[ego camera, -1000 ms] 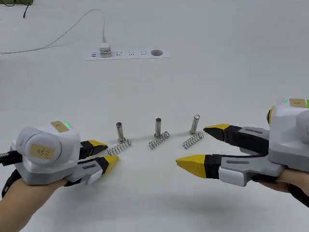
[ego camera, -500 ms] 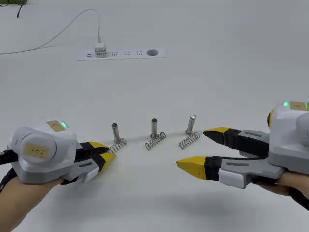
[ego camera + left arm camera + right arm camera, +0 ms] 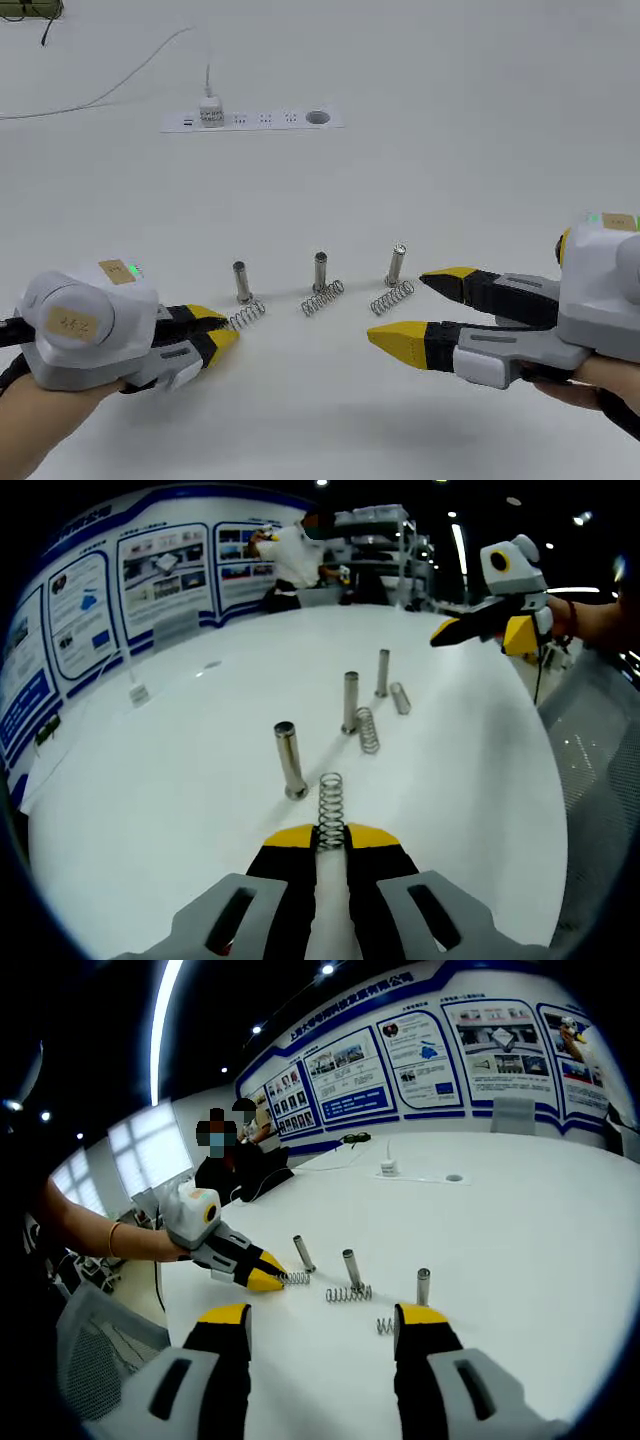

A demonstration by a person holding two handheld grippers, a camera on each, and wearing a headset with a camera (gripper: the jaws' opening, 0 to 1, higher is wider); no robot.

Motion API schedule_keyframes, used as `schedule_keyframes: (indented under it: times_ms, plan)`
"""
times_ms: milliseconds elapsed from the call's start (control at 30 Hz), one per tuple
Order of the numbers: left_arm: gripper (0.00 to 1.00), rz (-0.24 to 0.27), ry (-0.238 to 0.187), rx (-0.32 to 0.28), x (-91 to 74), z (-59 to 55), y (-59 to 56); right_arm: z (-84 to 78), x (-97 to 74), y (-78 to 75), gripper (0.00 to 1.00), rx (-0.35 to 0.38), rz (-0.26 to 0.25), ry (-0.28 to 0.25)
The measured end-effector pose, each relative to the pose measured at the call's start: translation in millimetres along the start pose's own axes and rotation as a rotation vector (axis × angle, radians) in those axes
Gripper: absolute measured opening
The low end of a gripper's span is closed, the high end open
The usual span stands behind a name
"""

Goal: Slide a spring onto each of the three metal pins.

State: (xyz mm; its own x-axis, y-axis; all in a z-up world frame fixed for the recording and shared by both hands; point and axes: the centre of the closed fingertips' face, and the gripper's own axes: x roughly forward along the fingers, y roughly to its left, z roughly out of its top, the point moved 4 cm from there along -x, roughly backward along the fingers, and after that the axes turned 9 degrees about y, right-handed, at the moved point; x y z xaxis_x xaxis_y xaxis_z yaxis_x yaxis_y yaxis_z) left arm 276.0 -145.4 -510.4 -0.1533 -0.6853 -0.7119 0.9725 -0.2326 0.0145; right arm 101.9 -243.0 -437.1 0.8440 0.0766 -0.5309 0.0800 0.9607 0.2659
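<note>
Three metal pins stand upright in a row on the white table: left pin (image 3: 241, 281), middle pin (image 3: 320, 270), right pin (image 3: 397, 263). A spring lies at the foot of each: left spring (image 3: 246, 315), middle spring (image 3: 323, 298), right spring (image 3: 392, 297). My left gripper (image 3: 218, 326) is shut on the near end of the left spring (image 3: 330, 802), which lies on the table beside the left pin (image 3: 289, 760). My right gripper (image 3: 415, 304) is open, its yellow tips just right of the right spring (image 3: 385, 1326), holding nothing.
A white power strip (image 3: 250, 120) with a plugged-in adapter and cable lies at the far side of the table. People sit at the table's far end (image 3: 225, 1155). Bare white tabletop (image 3: 320, 400) surrounds the pins.
My left gripper's jaws have closed from open onto the end of the left spring. My right gripper has stayed open in about the same place.
</note>
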Motion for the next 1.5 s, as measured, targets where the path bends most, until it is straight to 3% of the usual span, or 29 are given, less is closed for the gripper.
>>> schedule_keyframes:
  times_ms: [267, 500, 967, 1133, 1367, 1500]
  plan:
    - [0.10, 0.012, -0.079, -0.045, -11.1, 5.5, -11.3, 6.9, 2.2, 4.7, 0.56, 0.018, 0.004, -0.012]
    - [0.10, 0.008, -0.139, -0.103, -18.4, 8.3, -19.1, 13.9, 8.1, 13.2, 0.54, 0.051, 0.049, -0.036]
    - [0.10, -0.032, -0.299, -0.191, -41.4, 34.2, -39.4, 29.3, 28.5, 32.8, 0.49, 0.090, 0.135, -0.065]
    - [0.10, -0.051, -0.353, -0.224, -47.7, 42.0, -45.1, 35.0, 33.2, 40.3, 0.46, 0.137, 0.161, -0.094]
    - [0.10, -0.076, -0.398, -0.229, -55.5, 47.9, -56.2, 37.9, 39.2, 48.8, 0.42, 0.183, 0.196, -0.109]
    - [0.10, -0.080, -0.403, -0.206, -58.8, 50.0, -61.1, 38.6, 41.2, 53.5, 0.37, 0.205, 0.221, -0.113]
